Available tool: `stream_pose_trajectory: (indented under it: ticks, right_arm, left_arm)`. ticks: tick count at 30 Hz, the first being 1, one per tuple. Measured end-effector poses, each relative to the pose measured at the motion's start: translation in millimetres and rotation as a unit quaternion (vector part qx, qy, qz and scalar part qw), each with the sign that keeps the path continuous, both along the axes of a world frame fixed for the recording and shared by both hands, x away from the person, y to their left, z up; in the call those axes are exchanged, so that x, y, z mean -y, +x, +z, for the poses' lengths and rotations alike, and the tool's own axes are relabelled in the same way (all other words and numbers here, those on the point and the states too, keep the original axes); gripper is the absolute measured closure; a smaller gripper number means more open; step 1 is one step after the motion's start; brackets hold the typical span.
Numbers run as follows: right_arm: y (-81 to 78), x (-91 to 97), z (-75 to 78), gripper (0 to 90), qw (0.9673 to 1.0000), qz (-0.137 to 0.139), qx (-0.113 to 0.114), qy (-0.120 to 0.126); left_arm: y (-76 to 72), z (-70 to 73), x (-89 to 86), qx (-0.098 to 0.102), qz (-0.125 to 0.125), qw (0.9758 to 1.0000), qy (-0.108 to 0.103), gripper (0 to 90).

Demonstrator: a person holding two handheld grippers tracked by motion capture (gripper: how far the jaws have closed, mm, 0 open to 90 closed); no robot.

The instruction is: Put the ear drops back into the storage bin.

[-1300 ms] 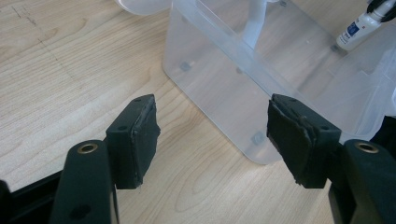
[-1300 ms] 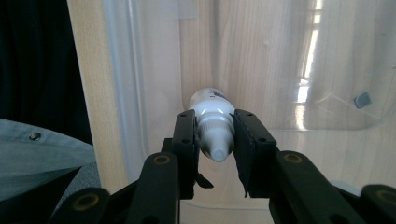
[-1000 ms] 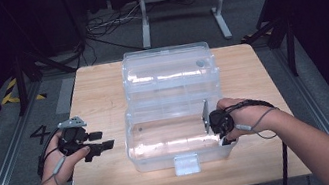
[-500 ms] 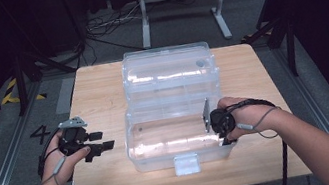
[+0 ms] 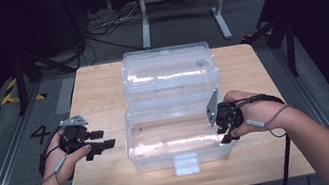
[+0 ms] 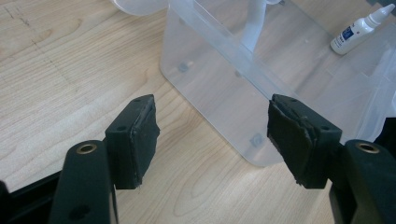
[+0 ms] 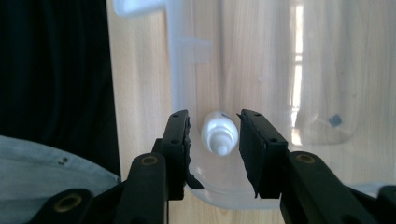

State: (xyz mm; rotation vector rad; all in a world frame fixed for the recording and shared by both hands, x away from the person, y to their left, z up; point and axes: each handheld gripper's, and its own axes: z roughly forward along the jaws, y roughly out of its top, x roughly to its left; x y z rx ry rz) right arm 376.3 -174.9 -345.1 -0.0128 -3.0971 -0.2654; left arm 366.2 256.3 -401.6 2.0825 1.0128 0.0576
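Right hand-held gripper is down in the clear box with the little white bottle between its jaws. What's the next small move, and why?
Probably close the right hand-held gripper. Its jaws stand open on either side of the small white bottle, with gaps showing on both sides, so it isn't gripped yet. The left hand-held gripper is open outside the clear box.

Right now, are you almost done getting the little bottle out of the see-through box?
Not yet. The clear box already lies open on the table. The right gripper has its jaws open around the small white bottle, not gripping it. The left gripper waits open beside the box. Grabbing and lifting remain, probably.
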Motion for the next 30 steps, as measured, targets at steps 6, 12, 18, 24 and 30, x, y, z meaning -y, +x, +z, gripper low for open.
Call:
stream_pose_trajectory:
  ticks: [6, 12, 18, 24, 30]
  right_arm:
    - [-11.0, -3.6, -1.5, 62.8, 0.9997, 0.004, -0.004, 0.024]
    - [-14.6, -7.6, -13.1, 63.1, 0.9991, 0.006, 0.0, 0.042]
    - [-17.7, -9.1, -27.8, 64.7, 0.9981, -0.003, -0.005, 0.062]
    - [-22.2, -8.2, -45.3, 69.5, 0.9974, -0.016, -0.003, 0.07]
    - [-24.0, -5.0, -59.9, 75.5, 0.996, -0.026, -0.001, 0.085]
  left_arm:
    - [1.6, 3.9, 2.1, 0.008, 0.0, 1.0, -0.001, 34.1]
    - [1.7, 7.5, 4.2, 0.016, 0.004, 0.9999, -0.002, 33.9]
    - [4.2, 13.2, 8.6, 0.025, 0.0, 0.9997, -0.004, 32.1]
    - [9.1, 20.9, 19.9, 0.039, -0.008, 0.9992, -0.001, 28.9]
    - [15.1, 29.6, 28.6, 0.05, -0.009, 0.9987, -0.008, 25.4]
